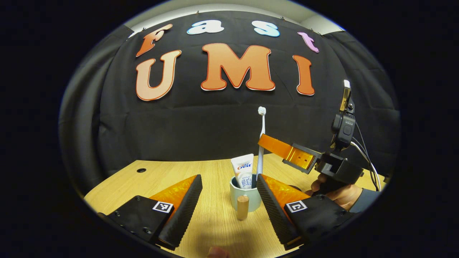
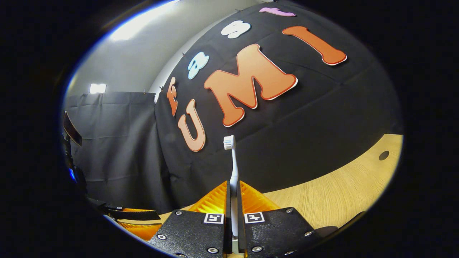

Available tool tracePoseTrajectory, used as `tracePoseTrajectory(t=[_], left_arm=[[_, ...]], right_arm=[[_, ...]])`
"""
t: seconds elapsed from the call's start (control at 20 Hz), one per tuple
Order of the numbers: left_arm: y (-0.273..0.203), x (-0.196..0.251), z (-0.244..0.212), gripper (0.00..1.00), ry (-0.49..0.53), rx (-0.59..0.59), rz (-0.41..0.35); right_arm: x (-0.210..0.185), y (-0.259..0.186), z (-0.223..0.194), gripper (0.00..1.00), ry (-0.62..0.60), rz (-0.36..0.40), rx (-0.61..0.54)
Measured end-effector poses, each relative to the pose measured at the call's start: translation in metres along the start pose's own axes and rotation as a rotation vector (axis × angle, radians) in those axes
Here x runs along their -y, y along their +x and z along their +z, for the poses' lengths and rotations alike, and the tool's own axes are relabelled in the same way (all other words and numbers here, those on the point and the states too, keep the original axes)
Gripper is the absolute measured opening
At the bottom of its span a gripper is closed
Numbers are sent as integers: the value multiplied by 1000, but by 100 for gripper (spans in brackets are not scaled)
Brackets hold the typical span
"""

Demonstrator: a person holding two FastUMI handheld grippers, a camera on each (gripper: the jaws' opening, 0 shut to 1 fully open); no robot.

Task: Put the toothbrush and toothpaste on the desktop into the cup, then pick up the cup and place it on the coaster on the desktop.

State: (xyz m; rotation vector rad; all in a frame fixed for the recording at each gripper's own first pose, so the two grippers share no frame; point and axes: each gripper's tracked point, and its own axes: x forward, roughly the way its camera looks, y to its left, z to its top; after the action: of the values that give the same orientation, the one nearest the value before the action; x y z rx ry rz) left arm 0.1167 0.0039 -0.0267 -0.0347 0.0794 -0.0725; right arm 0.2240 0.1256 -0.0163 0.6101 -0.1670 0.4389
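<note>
Pale-blue cup stands between the spread fingers of the left gripper, holding the toothpaste. At two o'clock, the right gripper pinches the upright toothbrush, its lower end in the cup.

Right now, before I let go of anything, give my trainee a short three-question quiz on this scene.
1. True or false: the toothpaste already stands in the cup.
2. What does the right tool hold? A) toothbrush B) cup C) coaster
3. Fill in: the left tool is ____, its fingers on either side of the cup.

Key: 1 true. 2 A, both fingers clamp the toothbrush, upright, bristles up, its lower end at the cup in the left gripper view. 3 open.
</note>
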Motion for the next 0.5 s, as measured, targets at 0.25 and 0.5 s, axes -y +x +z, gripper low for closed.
tracePoseTrajectory(t=[0.25, 0.5], left_arm=[[11, 3, -6, 98, -54, -68, -26], [10, 3, 6, 98, -43, -109, -27]], right_arm=[[-5, -11, 0, 14, -29, 6, -45], [-2, -34, 1, 34, -114, -11, -144]])
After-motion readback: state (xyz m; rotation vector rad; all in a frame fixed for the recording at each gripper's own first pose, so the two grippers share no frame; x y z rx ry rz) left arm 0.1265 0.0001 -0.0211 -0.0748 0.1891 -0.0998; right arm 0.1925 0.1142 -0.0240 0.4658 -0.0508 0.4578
